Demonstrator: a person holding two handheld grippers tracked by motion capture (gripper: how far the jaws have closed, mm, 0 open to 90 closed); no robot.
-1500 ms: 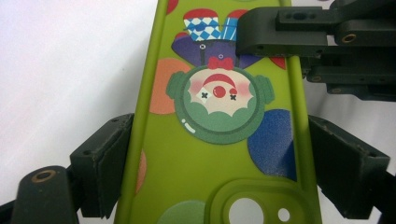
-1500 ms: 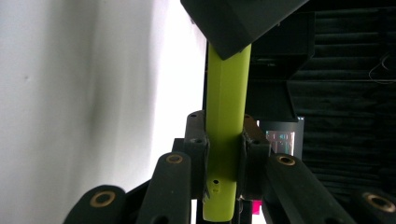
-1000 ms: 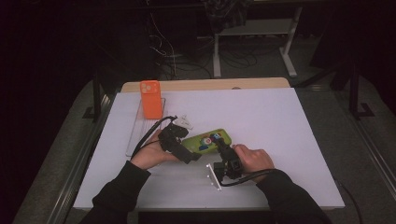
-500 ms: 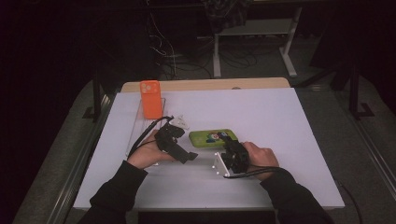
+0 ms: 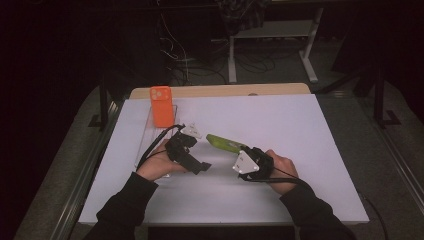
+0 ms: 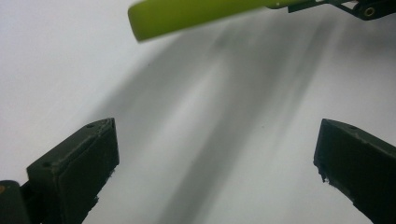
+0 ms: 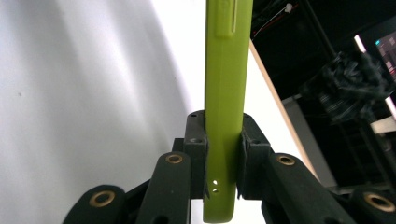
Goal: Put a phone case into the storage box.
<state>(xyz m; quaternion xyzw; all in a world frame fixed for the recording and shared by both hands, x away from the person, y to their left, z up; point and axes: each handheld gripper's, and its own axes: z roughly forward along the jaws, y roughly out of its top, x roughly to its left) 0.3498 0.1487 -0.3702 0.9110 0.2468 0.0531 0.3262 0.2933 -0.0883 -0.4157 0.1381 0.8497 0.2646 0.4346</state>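
A green phone case [image 5: 224,143] was clamped edge-on in the right gripper [image 5: 243,156], its long body sticking out from the jaws toward the far left, lifted clear of the white worktop [image 5: 300,130]. In the right gripper view the case [image 7: 228,93] stood straight up between the two black jaws, which pressed on both of its flat faces near its lower end; a raised side button showed near its top, and two small holes near its bottom.

The right hand [image 5: 280,167] held that gripper near the middle of the worktop, a grey plate [image 5: 246,163] on top of it.

Just to the left, the left gripper [image 5: 197,165] sat low over the sheet in the left hand [image 5: 157,167], a cable [image 5: 150,147] looping off it. In the left gripper view its jaws stood wide apart with only bare white worktop [image 6: 210,140] between them; the rounded end of the case [image 6: 187,16] crossed the top of that view, well apart from the jaws, with soft shadows falling below it.

Farther back on the left, an orange phone case [image 5: 162,106] stood upright at the far end of a clear tray [image 5: 172,122]. Beyond the worktop lay a dark floor with cables [image 5: 200,65] and the white legs of a stand [image 5: 270,55].
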